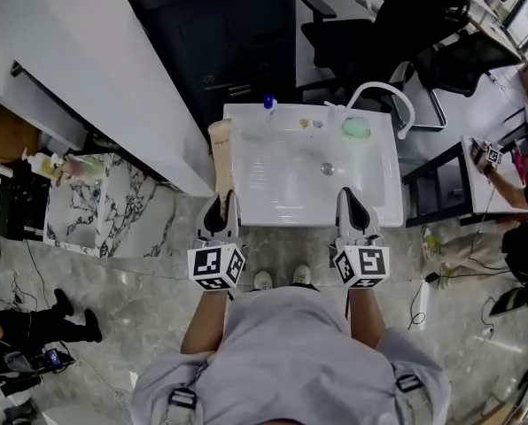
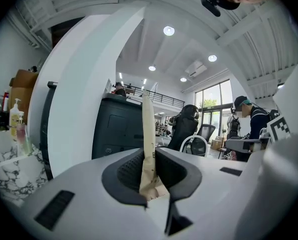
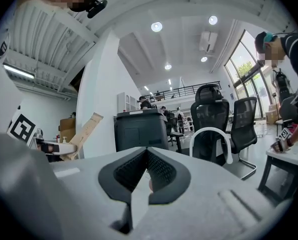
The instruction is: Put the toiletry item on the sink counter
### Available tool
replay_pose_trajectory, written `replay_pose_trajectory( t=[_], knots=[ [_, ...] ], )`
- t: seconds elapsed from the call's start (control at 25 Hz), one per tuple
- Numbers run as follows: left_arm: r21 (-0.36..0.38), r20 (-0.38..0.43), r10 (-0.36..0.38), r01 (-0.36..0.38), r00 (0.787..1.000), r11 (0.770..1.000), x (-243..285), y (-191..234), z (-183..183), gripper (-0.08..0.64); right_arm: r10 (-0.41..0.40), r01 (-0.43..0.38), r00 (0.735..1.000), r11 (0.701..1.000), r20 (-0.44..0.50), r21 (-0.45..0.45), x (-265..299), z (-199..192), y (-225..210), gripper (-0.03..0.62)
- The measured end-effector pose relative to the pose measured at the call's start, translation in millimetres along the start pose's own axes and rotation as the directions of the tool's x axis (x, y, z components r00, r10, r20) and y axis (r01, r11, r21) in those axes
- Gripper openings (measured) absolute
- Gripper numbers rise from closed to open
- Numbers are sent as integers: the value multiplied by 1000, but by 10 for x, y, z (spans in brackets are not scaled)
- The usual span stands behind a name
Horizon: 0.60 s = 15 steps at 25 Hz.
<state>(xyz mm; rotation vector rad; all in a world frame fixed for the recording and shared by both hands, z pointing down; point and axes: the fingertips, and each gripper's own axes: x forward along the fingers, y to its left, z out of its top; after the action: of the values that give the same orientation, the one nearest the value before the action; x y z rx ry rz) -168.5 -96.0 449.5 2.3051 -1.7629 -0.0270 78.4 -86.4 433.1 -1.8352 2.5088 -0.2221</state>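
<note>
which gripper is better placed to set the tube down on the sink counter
Left. The left gripper is shut on the beige tube, which reaches along the left edge of the sink counter. The right gripper is shut with nothing in it, at the counter's front edge.

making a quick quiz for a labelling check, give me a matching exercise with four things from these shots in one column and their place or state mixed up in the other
Things:
1. tan tube
2. round green item
3. blue-capped bottle
4. right gripper

Places or states:
A. jaws together, nothing between them
B. back rim of the sink, left of the middle
C. clamped between the jaws of the left gripper
D. back rim, beside the white faucet

Pairs: 1-C, 2-D, 3-B, 4-A
</note>
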Motion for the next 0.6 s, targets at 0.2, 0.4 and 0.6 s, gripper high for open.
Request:
replay_pose_trajectory(
  t=[0.2,0.4,0.6],
  knots=[
    [3,-28,29,-29,999,1000,196,-26,-71,54,22,-22,1000,1000,10,-1,143,87,-170,-2],
    [6,-63,48,-48,997,999,440,24,-193,54,35,-35,999,999,4,8,235,47,-254,-2],
    [-9,-119,60,-62,991,998,634,129,-388,54,23,-23,1000,1000,-10,17,291,-4,-352,-2]
  ],
)
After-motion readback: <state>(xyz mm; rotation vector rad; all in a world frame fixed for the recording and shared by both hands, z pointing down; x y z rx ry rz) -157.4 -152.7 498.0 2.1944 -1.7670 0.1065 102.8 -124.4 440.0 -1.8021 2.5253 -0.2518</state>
